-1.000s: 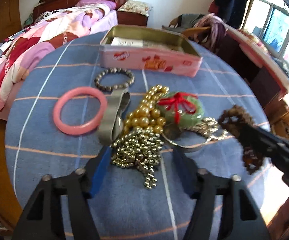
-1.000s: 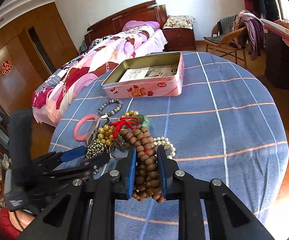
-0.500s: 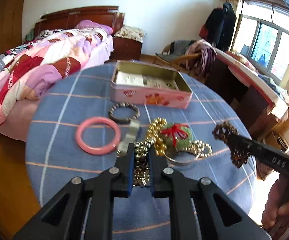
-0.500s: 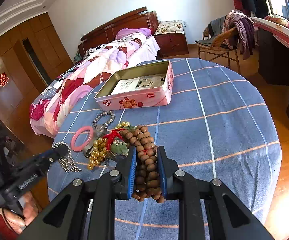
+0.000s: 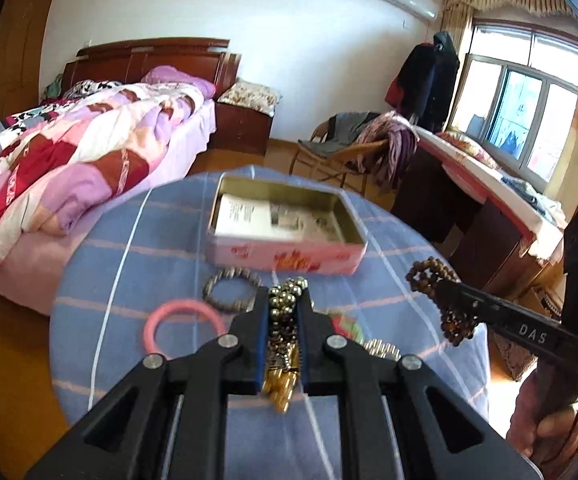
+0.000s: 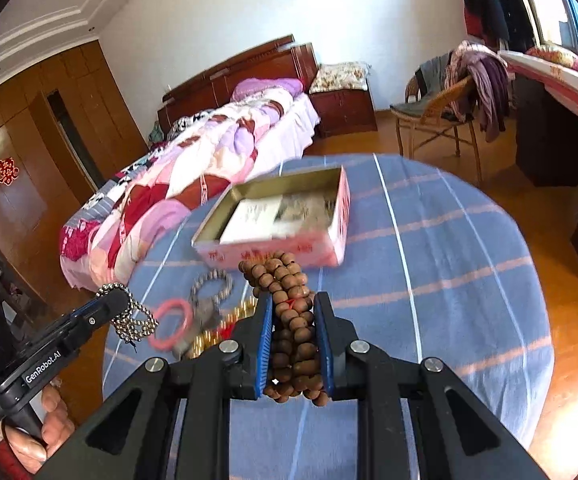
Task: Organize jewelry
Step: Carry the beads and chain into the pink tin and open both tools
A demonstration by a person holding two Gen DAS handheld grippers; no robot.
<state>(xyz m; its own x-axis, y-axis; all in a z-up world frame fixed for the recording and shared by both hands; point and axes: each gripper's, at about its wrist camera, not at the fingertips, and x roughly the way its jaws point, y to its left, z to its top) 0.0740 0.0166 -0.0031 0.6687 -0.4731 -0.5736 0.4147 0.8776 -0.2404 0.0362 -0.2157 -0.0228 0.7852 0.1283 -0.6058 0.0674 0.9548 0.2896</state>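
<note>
A: Where is there room?

B: The right part of the blue table (image 6: 469,280) is bare. A hand could pass there.

A: What is in the way?

B: The pink tin (image 6: 285,240) stands at the far side. The pink ring (image 5: 185,326) and dark bead ring (image 5: 231,290) lie before it.

Left wrist view: the camera sits behind the left gripper (image 5: 283,300), looking forward and downward along its fingers from close above the round table (image 5: 129,280); the open tin (image 5: 281,256) lies at 12 o'clock, the right gripper (image 5: 441,300) at 3 o'clock. Right wrist view: same mounting behind the right gripper (image 6: 291,300), facing likewise; the tin (image 6: 273,248) lies at 12 o'clock, the left gripper (image 6: 115,300) at 9 o'clock. Both views share the table (image 6: 469,280), the tin and the bed (image 5: 69,160).
</note>
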